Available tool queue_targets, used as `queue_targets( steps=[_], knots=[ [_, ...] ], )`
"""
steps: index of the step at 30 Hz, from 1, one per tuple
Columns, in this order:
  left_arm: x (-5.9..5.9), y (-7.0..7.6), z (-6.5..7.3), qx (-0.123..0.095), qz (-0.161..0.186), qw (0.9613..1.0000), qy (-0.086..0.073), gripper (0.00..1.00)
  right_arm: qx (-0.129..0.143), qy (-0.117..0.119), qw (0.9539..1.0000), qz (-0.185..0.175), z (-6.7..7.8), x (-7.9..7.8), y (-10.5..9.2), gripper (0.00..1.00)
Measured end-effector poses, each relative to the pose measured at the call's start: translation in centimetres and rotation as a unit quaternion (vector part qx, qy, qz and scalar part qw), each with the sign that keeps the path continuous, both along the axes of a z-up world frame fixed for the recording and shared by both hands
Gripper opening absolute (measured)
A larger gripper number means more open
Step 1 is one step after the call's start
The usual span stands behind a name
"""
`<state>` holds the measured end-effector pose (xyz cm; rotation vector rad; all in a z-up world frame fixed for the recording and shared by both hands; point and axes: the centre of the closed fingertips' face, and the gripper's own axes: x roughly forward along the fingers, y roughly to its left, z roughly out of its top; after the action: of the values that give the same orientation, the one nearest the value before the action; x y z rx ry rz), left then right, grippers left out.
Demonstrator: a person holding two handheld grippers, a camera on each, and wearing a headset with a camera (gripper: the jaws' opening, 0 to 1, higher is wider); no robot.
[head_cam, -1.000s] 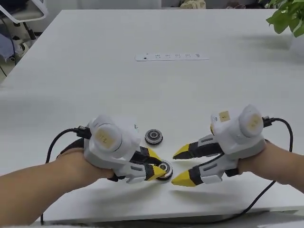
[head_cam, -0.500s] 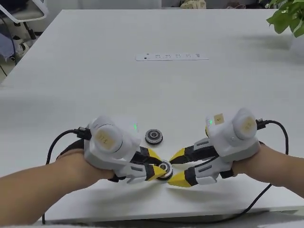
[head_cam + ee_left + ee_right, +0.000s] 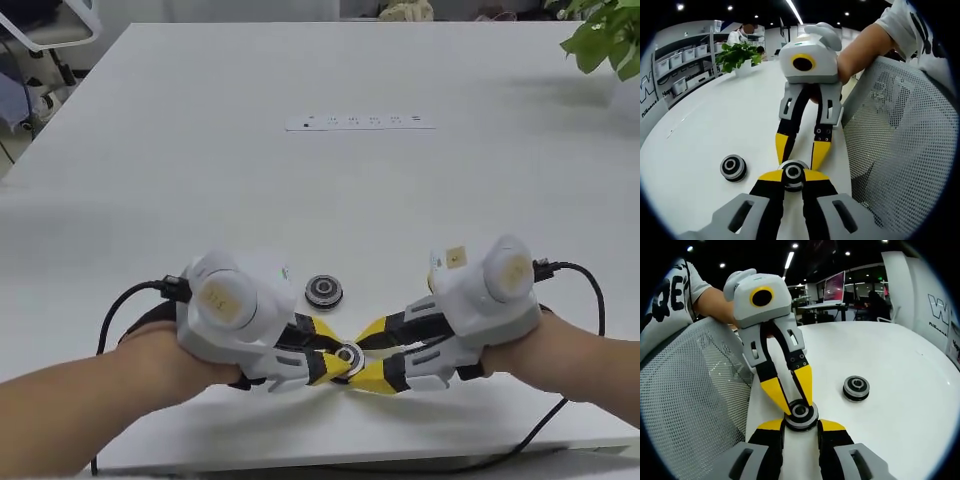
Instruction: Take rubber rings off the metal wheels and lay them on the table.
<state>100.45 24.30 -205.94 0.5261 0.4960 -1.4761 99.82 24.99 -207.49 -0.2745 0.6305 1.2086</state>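
Two pairs of tongs meet tip to tip at the near edge of the white desk, one in each of the person's hands. The left tongs, white-bodied with black arms and yellow tips, reach in from the left. The right tongs, of the same make, reach in from the right.

Between them is a small round metal wheel with a black rubber ring on its rim. I cannot tell whether it rests on the desk or is held just clear of it. In the left gripper view the left tongs are pressed in on the metal wheel from both sides. The right tongs come at it from the far side, their yellow tips set against its rim. In the right gripper view the right tongs pinch the metal wheel in the same way, with the left tongs gripping it from opposite. The dark ring is on the wheel.

A black cable runs from the right tongs off the desk's front edge. The gripper views show a grey mesh chair back beside that edge.

Just beyond the tongs a second metal wheel, also with its dark ring on, lies flat on the desk, apart from both pairs.

Farther out, a flat white power strip lies across the middle of the desk. A green leafy plant stands at the far right corner.
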Motion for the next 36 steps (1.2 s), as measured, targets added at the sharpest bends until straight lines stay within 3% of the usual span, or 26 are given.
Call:
queue_targets(
  steps=[14, 36],
  knots=[
    [0.0, 0.0, 0.0, 0.001, 0.001, 1.0, -0.002, 0.08, -0.015, -0.008, 0.9998, 0.008, -0.1, -0.2, -0.7, 0.16],
    [0.0, 0.1, 0.0, 0.001, 0.001, 1.0, -0.003, 0.08, -0.019, 0.01, 0.9998, 0.0, -0.2, -0.4, -1.1, 0.04]
  ],
)
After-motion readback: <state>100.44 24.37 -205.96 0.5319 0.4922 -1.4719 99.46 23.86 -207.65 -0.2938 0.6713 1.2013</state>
